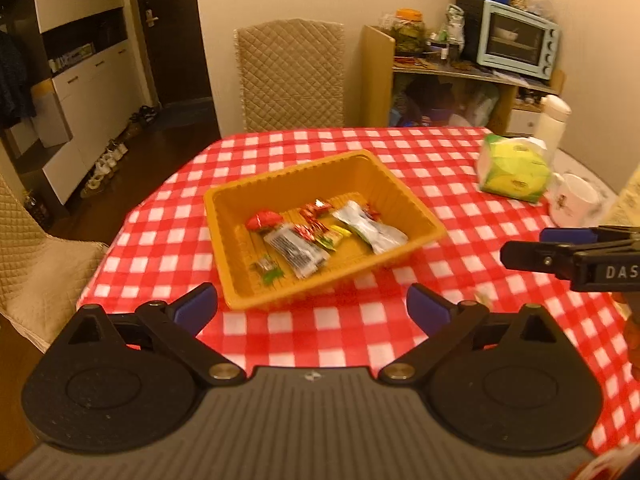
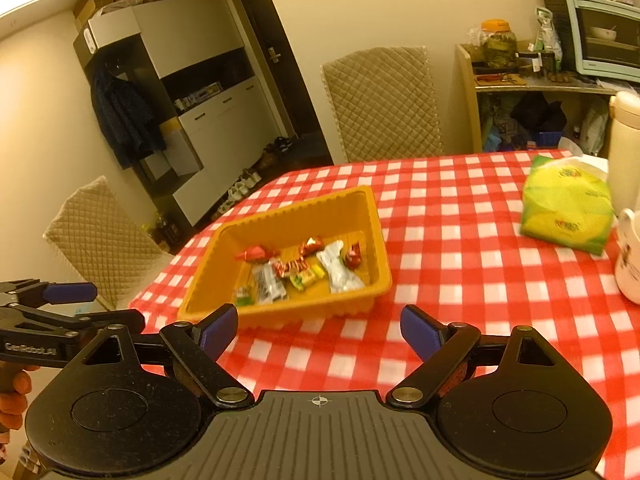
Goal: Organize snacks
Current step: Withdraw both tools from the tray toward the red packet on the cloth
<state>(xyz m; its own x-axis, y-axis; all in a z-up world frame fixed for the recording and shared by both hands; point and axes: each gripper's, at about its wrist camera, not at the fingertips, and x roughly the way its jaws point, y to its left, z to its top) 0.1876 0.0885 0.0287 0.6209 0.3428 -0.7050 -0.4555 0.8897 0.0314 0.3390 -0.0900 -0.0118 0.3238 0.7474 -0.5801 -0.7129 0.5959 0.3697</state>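
Left wrist view shows the left gripper (image 1: 312, 308) with jaws spread wide and empty, the right gripper (image 2: 318, 330) likewise, both above the near edge of the checked tablecloth (image 1: 440, 184), where the orange tray (image 1: 224, 216) holds wrapped snacks (image 1: 320, 232).

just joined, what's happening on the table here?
A person holds a gripper in each hand over a table with a red checked cloth. The snacks lie in the orange tray. The left gripper and the right gripper are both open and empty, short of the tray. A green tissue pack and a white mug sit off to the side.
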